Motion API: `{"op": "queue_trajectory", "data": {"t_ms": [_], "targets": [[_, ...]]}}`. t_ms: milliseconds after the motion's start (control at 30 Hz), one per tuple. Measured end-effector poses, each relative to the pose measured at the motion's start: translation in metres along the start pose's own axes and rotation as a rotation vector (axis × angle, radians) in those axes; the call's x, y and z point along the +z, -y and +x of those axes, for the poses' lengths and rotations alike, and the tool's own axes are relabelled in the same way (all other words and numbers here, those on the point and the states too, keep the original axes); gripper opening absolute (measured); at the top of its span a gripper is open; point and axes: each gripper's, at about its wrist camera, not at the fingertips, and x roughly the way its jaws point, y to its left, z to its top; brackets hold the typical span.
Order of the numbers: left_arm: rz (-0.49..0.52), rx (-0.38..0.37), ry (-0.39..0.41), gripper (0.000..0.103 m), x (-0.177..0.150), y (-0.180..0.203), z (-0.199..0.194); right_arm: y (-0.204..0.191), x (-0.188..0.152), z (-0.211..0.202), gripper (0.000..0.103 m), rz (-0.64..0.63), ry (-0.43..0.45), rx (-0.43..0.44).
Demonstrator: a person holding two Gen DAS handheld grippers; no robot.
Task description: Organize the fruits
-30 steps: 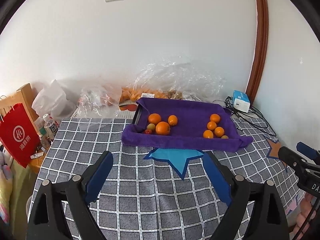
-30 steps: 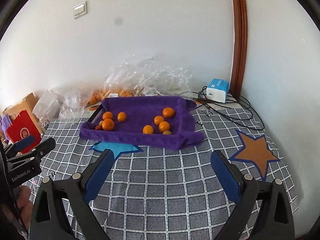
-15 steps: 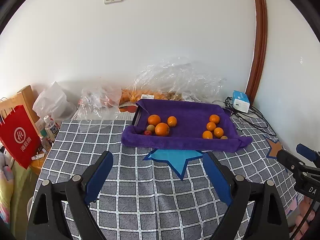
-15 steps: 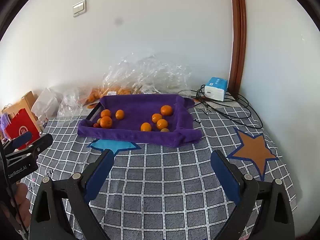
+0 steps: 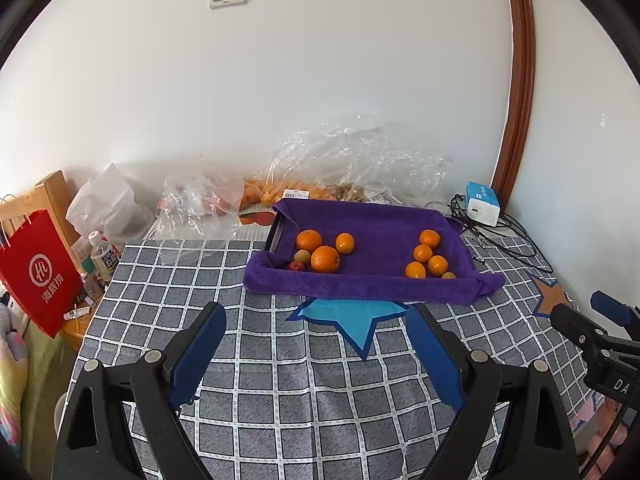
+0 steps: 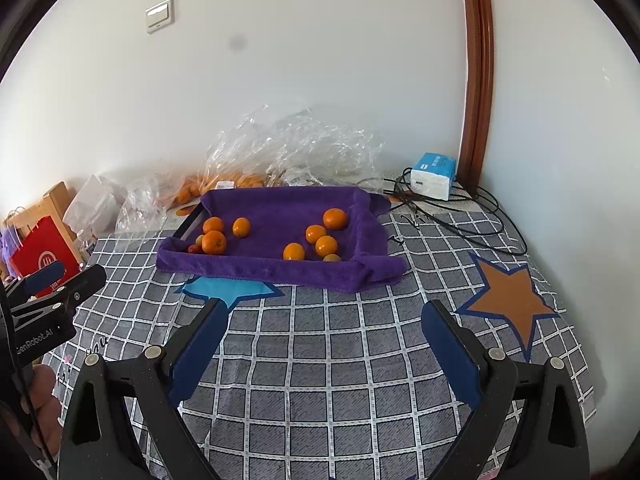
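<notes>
Your left gripper [image 5: 316, 344] spread wide and empty, your right gripper [image 6: 324, 340] likewise, both over the checked tablecloth [image 5: 280, 392], oranges [image 5: 325, 259] in the purple-towelled tray [image 5: 360, 286] ahead

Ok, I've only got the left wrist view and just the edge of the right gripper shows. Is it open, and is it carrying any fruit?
Observer: In its own view the right gripper is open with nothing between its fingers. It is over the checked cloth, short of the purple towel tray.
Operator: What's on the cloth out to its right? I see only part of a shape.
Observer: That is a whole orange star with a blue outline, printed on the cloth just right of the gripper's right finger.
</notes>
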Motion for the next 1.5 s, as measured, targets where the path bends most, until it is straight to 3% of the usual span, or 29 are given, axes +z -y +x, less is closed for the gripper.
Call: {"op": "queue_trajectory", "data": {"t_ms": [1500], "targets": [[-0.007,0.007,0.006,0.093,0.0037,-0.0020,-0.0016,-0.0014,-0.0040,-0.0013,0.096,0.007,0.006,0.002]]}}
